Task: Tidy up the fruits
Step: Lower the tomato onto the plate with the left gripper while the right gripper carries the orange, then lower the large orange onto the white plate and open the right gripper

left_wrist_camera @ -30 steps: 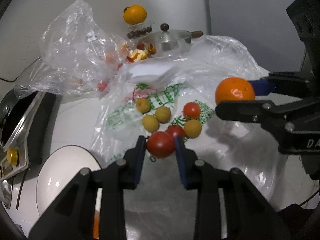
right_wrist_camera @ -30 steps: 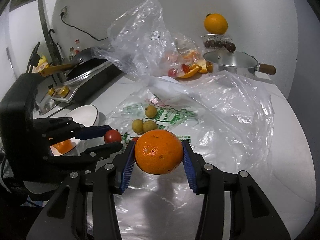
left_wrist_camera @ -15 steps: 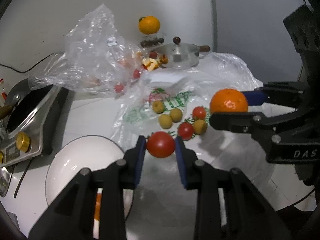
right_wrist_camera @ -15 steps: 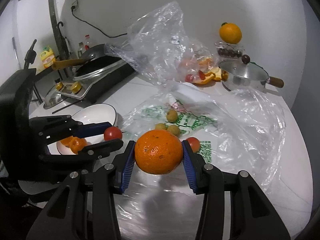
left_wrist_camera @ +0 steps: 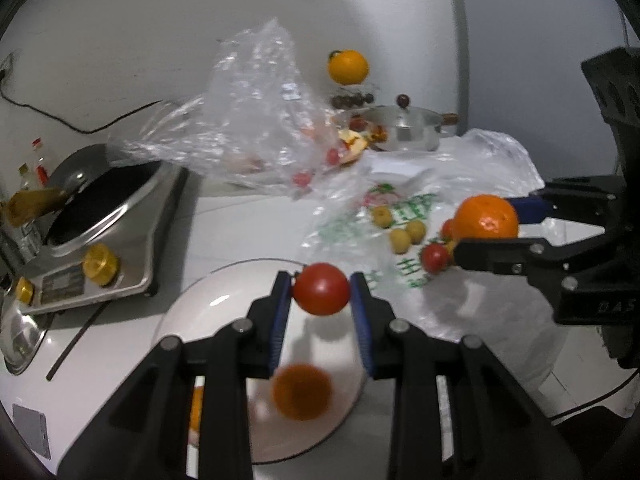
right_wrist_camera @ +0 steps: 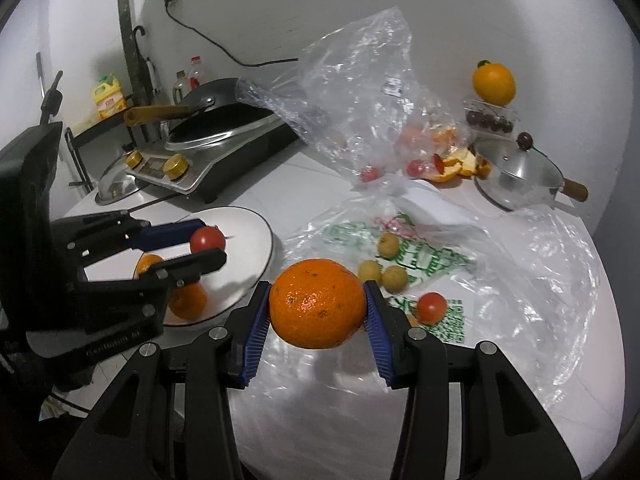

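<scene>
Counter: white counter [right_wrist_camera: 328,192], printed plastic bag [right_wrist_camera: 436,260] spread flat, loose small fruit on it.
Left fingers: my left gripper [left_wrist_camera: 322,298] pinches a red tomato [left_wrist_camera: 321,294] above the white plate [right_wrist_camera: 252,224].
Right fingers: my right gripper [right_wrist_camera: 318,306] clamps an orange [right_wrist_camera: 318,304] over the bag.
Plate: blurred, probably two oranges.

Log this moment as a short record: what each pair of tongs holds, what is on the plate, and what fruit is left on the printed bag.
left tongs: shut on tomato, above white plate
right tongs: shut on orange, over clear plastic
plate contents: two oranges
printed bag: three yellow-green fruits, small tomatoes
</scene>
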### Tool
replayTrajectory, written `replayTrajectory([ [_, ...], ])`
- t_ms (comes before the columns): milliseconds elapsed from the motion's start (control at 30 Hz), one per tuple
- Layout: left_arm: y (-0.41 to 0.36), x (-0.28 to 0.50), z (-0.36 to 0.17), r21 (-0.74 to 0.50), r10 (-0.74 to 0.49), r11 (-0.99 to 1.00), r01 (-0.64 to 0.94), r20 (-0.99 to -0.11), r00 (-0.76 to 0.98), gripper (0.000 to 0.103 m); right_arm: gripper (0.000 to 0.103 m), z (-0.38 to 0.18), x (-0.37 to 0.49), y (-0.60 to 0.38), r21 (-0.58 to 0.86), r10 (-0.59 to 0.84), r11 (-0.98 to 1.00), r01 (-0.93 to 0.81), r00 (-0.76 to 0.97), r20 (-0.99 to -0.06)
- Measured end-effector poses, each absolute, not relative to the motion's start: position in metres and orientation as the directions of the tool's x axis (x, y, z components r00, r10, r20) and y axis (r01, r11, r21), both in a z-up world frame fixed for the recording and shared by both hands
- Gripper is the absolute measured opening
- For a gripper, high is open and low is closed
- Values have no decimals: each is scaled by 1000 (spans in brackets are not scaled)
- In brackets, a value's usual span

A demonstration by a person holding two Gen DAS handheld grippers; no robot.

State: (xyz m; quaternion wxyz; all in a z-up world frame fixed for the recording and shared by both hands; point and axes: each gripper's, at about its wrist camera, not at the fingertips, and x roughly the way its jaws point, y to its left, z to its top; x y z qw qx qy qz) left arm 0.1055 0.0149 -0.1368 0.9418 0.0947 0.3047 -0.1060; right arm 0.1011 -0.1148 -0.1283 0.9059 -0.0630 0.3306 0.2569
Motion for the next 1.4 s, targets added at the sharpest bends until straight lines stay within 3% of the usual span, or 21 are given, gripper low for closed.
replayTrajectory([
  [667,104,116,-157,22,-58,996,90,-616,786,31,48,-131,114,-55,35,438,828,-560,606,-664],
  [1400,122,127,-176,-32,-74,997,70,-668,740,32,48,-144,135,-17,47,458,799,-599,557,-693],
])
